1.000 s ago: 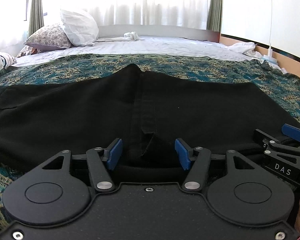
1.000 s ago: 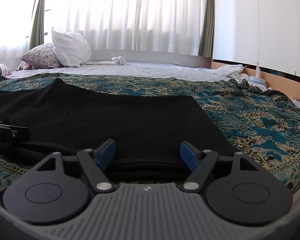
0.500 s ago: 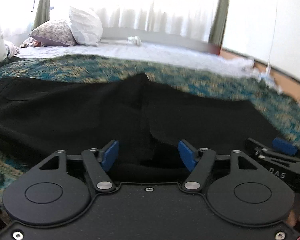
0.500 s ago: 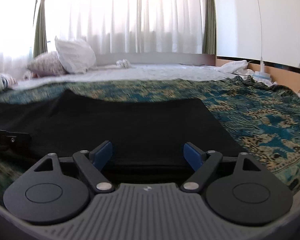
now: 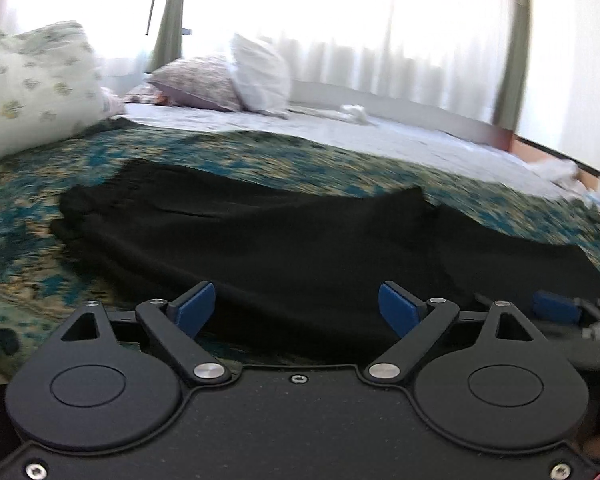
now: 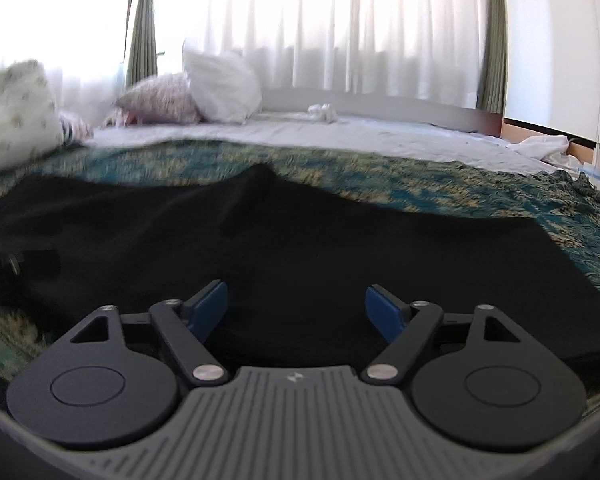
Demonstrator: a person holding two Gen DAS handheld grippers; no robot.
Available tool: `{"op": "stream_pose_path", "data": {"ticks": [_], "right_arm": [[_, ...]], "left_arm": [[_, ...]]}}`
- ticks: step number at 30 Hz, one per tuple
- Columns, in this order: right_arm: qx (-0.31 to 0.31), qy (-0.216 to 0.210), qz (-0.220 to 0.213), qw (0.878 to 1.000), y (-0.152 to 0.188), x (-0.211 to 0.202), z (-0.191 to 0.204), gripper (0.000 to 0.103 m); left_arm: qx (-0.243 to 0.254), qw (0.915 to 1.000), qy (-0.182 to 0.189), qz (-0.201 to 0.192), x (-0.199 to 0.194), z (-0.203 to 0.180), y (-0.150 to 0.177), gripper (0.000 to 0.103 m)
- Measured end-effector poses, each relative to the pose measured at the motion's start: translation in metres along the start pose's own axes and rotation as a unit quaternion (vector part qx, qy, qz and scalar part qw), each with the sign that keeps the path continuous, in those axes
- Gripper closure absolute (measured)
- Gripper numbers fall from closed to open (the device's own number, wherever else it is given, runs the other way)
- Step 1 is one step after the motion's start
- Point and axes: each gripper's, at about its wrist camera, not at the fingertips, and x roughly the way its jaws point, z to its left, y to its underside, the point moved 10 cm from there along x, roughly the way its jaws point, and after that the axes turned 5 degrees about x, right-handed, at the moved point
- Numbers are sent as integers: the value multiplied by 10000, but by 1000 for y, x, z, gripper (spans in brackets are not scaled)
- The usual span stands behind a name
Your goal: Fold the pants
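Observation:
Black pants point(image 5: 300, 248) lie spread across a teal patterned bedspread point(image 5: 28, 208), waist edge nearest me. My left gripper point(image 5: 298, 310) is open, its blue pads on either side of the near hem, touching nothing. My right gripper point(image 6: 296, 308) is open too, low over the near edge of the pants point(image 6: 320, 248). The right gripper's blue pad shows at the right edge of the left wrist view point(image 5: 556, 306). The left gripper's dark body shows faintly at the left of the right wrist view point(image 6: 16, 260).
Pillows point(image 5: 256, 76) and a floral cushion point(image 5: 32, 88) lie at the far left of the bed. A white sheet point(image 6: 340, 136) covers the far half. A white cloth point(image 6: 544, 148) and a wooden frame sit at the right. Curtained windows are behind.
Both grippers have swung to the left along the pants' near edge and stay open. The left gripper's jaws have spread wider. The view is blurred by the motion.

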Motion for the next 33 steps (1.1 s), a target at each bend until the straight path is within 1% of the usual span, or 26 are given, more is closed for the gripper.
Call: {"op": "stream_pose_path", "data": {"ticks": [2,4,5,7,9,11,13,16,18,20,21,22,23,24,25,26,28,29,31,33], "right_arm": [[-136,55,-123,9998,4,-1,5,19],[-157,8,-113,9998,5,-1,5,19],[-127,-37,-74,9999,5,0,4,19],[-120,-78,-24,9999,5,0,3,19],[-167,-61,-27,9998,6,1,4,19],[-225,-40,-55,9997,5,1,5,19],[-218,-46,-57,9997,5,1,5,19],[-206,-59,-48,9998,5,1,4,19],[-213,-52,-53,9997,5,1,4,19],[-207,-55,-55,9998,6,1,4,19],[-196,-65,-54,9998,5,0,3,19],[-168,-91,-52,9998,4,-1,3,18],[-80,-165,-33,9998,2,-3,1,18],[70,-266,-14,9996,-2,-6,-3,18],[277,-384,-26,9989,-6,-10,-10,17],[495,-513,-62,9974,-11,-14,-18,17],[849,-717,-117,9937,-22,-23,-37,15],[969,-739,-140,9925,-28,-26,-48,15],[1109,-638,-184,9916,-39,-30,-70,15],[1250,-475,-231,9907,-46,-35,-92,14]], "left_arm": [[-160,9995,-210,-147,-2,19,-3,3],[-396,9975,-510,-294,-3,44,-7,0],[-517,9962,-640,-303,-2,56,-8,0],[-792,9930,-860,-188,6,79,-10,0],[-1132,9875,-1092,-84,13,101,-11,0],[-1435,9814,-1274,-103,18,121,-14,0],[-1595,9770,-1407,-151,22,136,-16,0],[-1724,9738,-1480,-90,35,150,-18,0],[-1856,9727,-1392,20,47,154,-18,0],[-2111,9689,-1279,167,61,160,-14,3],[-2200,9670,-1273,173,65,161,-13,5],[-2186,9669,-1313,107,67,160,-14,26],[-2098,9679,-1377,110,68,159,-16,51],[-1978,9679,-1540,169,68,157,-16,61],[-1820,9689,-1672,149,66,154,-19,79],[-1669,9714,-1689,57,65,149,-23,86],[-1412,9770,-1575,-263,56,134,-37,89],[-1277,9800,-1465,-433,50,124,-45,90],[-1027,9857,-1101,-752,40,93,-66,90],[-852,9893,-611,-1014,30,55,-85,90]]}}
